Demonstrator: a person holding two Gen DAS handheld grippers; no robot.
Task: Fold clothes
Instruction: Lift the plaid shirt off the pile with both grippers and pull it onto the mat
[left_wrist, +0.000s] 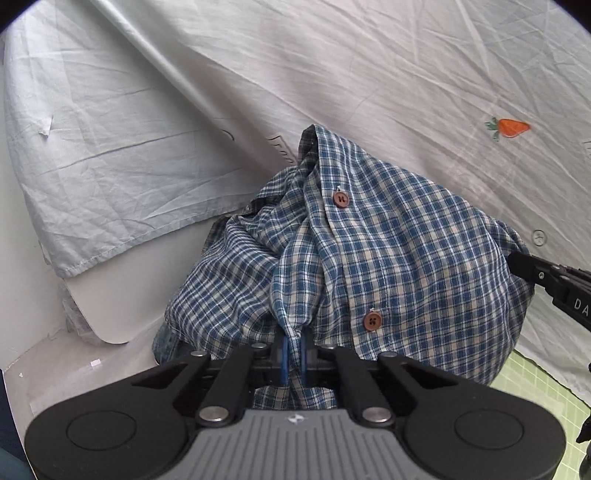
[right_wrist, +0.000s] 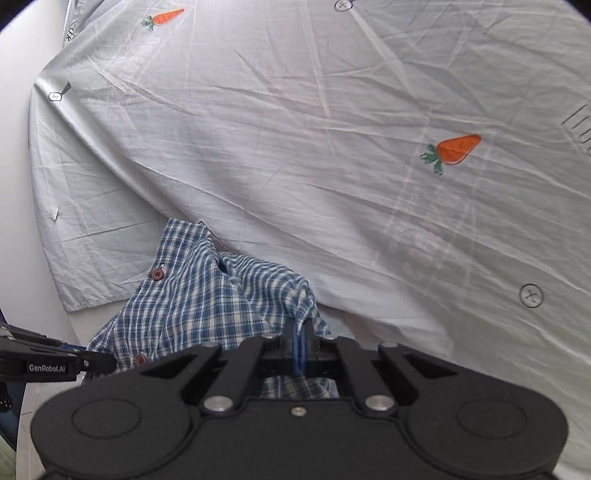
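**Both grippers pinching the plaid shirt, bunched at near edge of sheet**

Left wrist view: left gripper (left_wrist: 294, 350) has its blue pads (left_wrist: 284, 356) drawn together with a fold of the plaid shirt (left_wrist: 388, 266) clamped between them. Shirt is a blue/white check, bunched up in a mound right in front of the gripper, near centre of frame. Two brown buttons (left_wrist: 340, 198) show on the placket, one far, one near. Shirt sits on a pale grey sheet (left_wrist: 332, 74) with a carrot print (left_wrist: 509, 127) far right. Sheet edge hangs over a white table (left_wrist: 110, 306) at left. Right gripper (left_wrist: 517, 264) enters from the right edge, its tip touching the shirt's right side; closure not readable from here. Green tiled floor (left_wrist: 546, 391) at near right.

Right wrist view: right gripper (right_wrist: 298, 347) fingers are together, clamped on a peak of shirt (right_wrist: 192, 302) fabric. Rest of shirt lies bunched to the left and near. Left gripper (right_wrist: 99, 362) comes in from the left edge, tip against the shirt's near-left side. Sheet (right_wrist: 295, 147) fills the far area, carrots (right_wrist: 456, 147) far right and far left.
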